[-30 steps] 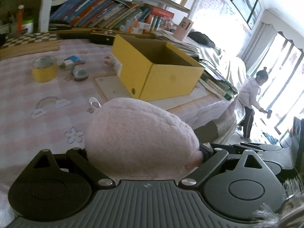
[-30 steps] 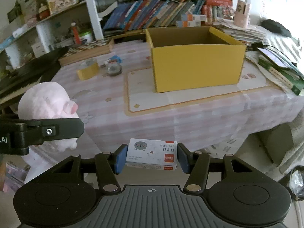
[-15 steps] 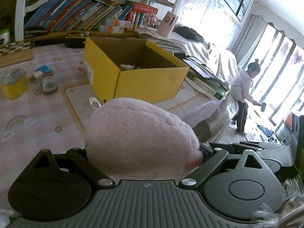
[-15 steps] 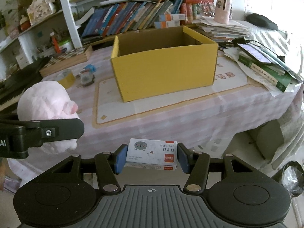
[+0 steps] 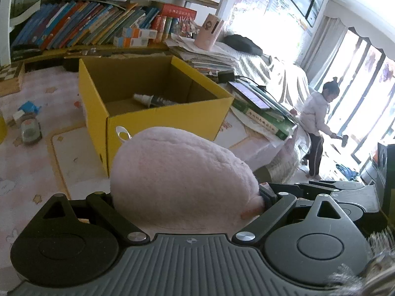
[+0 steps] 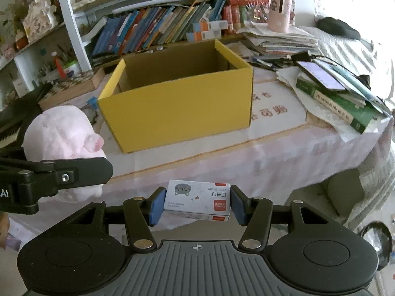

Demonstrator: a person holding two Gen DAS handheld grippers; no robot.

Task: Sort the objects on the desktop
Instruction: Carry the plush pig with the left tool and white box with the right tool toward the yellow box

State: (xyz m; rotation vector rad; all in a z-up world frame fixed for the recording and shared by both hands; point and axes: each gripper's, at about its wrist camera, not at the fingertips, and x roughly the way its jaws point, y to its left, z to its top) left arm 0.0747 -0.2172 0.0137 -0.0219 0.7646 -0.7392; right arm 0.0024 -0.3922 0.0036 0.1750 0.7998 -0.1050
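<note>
Plush toy (image 5: pixel 180 172) fills the left gripper (image 5: pixel 182 197), staple box (image 6: pixel 197 201) sits clamped in the right gripper (image 6: pixel 197 203), both near the yellow box (image 6: pixel 177 98) holding a bottle (image 5: pixel 150 100).

Bright window glare, fisheye-warped edges

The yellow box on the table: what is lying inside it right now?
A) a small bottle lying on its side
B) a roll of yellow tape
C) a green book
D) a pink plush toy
A: the left wrist view shows a small bottle lying on the floor of the yellow box.
</note>
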